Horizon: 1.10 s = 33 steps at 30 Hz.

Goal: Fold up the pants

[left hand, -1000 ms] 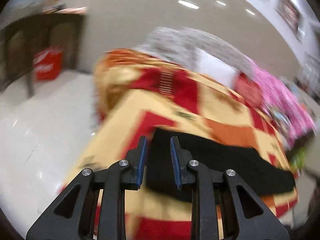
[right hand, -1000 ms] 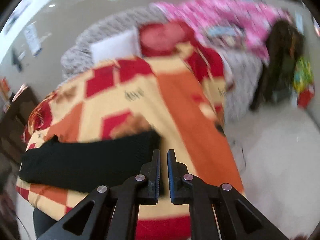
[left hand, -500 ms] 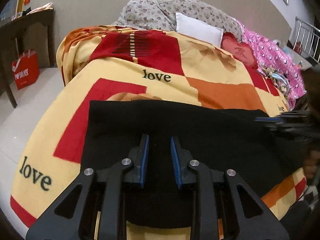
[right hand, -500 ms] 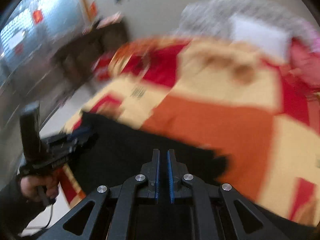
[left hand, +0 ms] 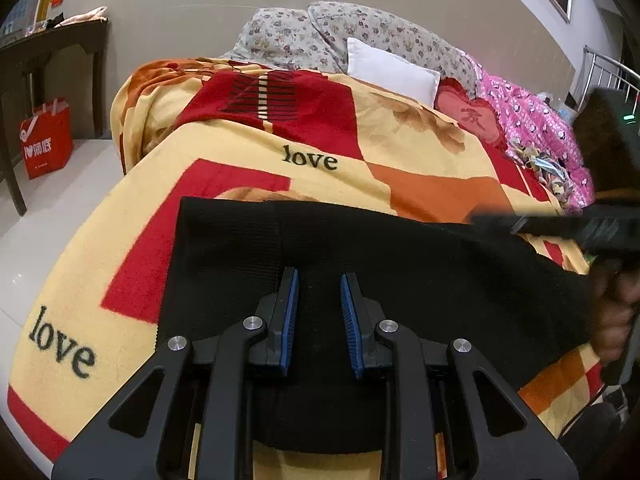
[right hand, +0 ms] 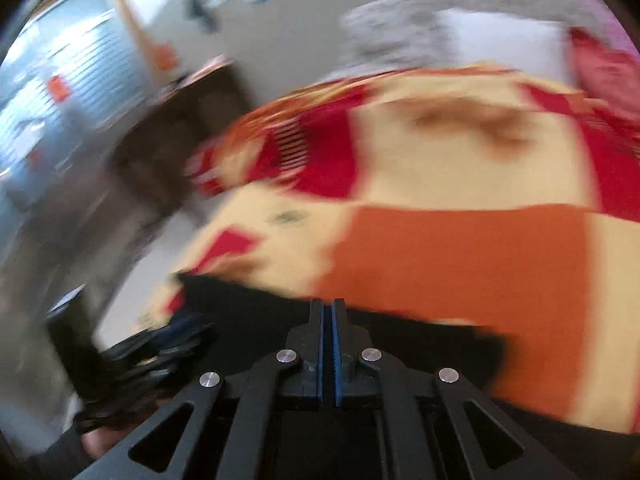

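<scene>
Black pants (left hand: 360, 248) lie spread across the near end of a bed, on a yellow, red and orange "love" blanket (left hand: 312, 160). My left gripper (left hand: 319, 312) is open, low over the left part of the pants, with nothing between its jaws. My right gripper (right hand: 327, 332) is shut and empty over the pants (right hand: 256, 320); its view is motion-blurred. The right gripper also shows at the right edge of the left wrist view (left hand: 568, 224), above the pants. The left gripper appears blurred at the lower left of the right wrist view (right hand: 160, 352).
Floral pillows (left hand: 304, 36), a white pillow (left hand: 392, 70) and a pink quilt (left hand: 532, 120) sit at the head of the bed. A dark wooden table (left hand: 48, 52) and a red bag (left hand: 46, 140) stand on the white floor to the left.
Both grippers swung in from the bed's sides to over the pants. The left has steadied and sits slightly closer to the fabric. The right keeps sweeping leftward, still blurred.
</scene>
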Tool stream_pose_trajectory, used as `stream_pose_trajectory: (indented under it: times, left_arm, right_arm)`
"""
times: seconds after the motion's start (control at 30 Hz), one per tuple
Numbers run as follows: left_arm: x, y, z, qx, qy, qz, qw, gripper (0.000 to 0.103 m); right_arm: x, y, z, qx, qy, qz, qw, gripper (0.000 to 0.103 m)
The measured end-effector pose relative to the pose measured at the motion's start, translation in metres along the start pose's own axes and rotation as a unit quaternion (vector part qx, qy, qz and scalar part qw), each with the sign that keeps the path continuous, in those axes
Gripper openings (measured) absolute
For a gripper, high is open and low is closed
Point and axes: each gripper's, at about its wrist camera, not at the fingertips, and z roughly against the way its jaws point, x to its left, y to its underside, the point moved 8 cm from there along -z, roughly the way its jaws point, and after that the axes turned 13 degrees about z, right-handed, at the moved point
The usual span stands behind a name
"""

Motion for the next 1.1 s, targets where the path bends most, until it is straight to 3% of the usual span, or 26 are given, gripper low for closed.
stream_pose_trajectory:
  times: [0.03, 0.07, 0.13, 0.17, 0.23, 0.33, 0.4, 0.47, 0.57, 0.6, 0.63, 0.7, 0.77, 0.8, 0.83, 0.9, 1.1]
  left_arm:
    - [0.000, 0.000, 0.000, 0.000, 0.000, -0.001, 1.0000, 0.022]
    - [0.000, 0.000, 0.000, -0.001, 0.000, -0.002, 1.0000, 0.022]
    - [0.000, 0.000, 0.001, -0.003, -0.001, -0.003, 1.0000, 0.022]
    - [0.000, 0.000, 0.001, -0.004, 0.001, -0.002, 1.0000, 0.022]
    - [0.001, 0.000, 0.001, -0.004, 0.003, 0.000, 1.0000, 0.022]
    - [0.001, 0.000, 0.001, -0.004, 0.004, 0.002, 1.0000, 0.022]
    - [0.001, 0.000, 0.001, -0.005, 0.004, 0.003, 1.0000, 0.022]
    - [0.001, 0.000, 0.001, -0.004, 0.004, 0.001, 1.0000, 0.022]
    - [0.001, 0.000, 0.001, -0.005, 0.004, 0.002, 1.0000, 0.022]
    - [0.001, 0.000, 0.001, -0.005, 0.004, 0.003, 1.0000, 0.022]
    - [0.001, 0.000, 0.001, -0.005, 0.004, 0.002, 1.0000, 0.022]
    - [0.001, 0.000, 0.001, -0.005, 0.004, 0.002, 1.0000, 0.022]
    - [0.001, 0.000, 0.001, -0.005, 0.003, 0.001, 1.0000, 0.022]
    - [0.001, 0.000, 0.001, -0.005, 0.003, 0.002, 1.0000, 0.022]
    - [0.002, 0.000, 0.001, -0.005, 0.004, 0.002, 1.0000, 0.022]
    - [0.001, 0.000, 0.001, -0.005, 0.003, 0.001, 1.0000, 0.022]
    - [0.001, 0.000, 0.001, -0.006, 0.002, 0.000, 1.0000, 0.022]
  right_arm:
    - [0.002, 0.006, -0.018, 0.035, -0.006, 0.011, 0.999, 0.002]
    - [-0.009, 0.011, -0.031, 0.057, 0.020, 0.012, 0.998, 0.002]
    - [-0.043, 0.012, -0.028, 0.043, 0.083, -0.025, 0.995, 0.000]
    - [-0.054, 0.010, -0.022, 0.024, 0.088, -0.064, 0.994, 0.000]
    - [-0.057, 0.006, -0.006, 0.001, 0.134, -0.072, 0.988, 0.003]
    - [-0.010, -0.006, 0.008, -0.047, 0.059, -0.028, 0.997, 0.003]
    - [0.025, 0.005, -0.005, -0.015, 0.025, 0.030, 0.999, 0.003]
    - [0.022, 0.022, -0.035, 0.057, 0.073, 0.054, 0.994, 0.001]
    - [0.007, 0.019, -0.011, 0.001, 0.089, -0.046, 0.995, 0.000]
    - [0.013, 0.018, -0.001, -0.019, 0.099, -0.040, 0.994, 0.005]
    - [0.025, 0.018, 0.007, -0.035, 0.082, -0.019, 0.996, 0.005]
    - [0.023, 0.035, 0.014, -0.020, 0.054, 0.000, 0.998, 0.005]
    - [-0.009, 0.067, 0.019, 0.008, 0.059, -0.045, 0.997, 0.005]
    - [-0.022, 0.076, 0.031, -0.022, 0.018, -0.082, 0.996, 0.001]
    - [-0.041, 0.085, 0.046, -0.044, 0.002, -0.121, 0.992, 0.001]
    - [-0.079, 0.110, 0.077, -0.052, 0.048, -0.159, 0.985, 0.001]
    - [-0.166, 0.206, 0.181, -0.108, 0.101, -0.264, 0.953, 0.001]
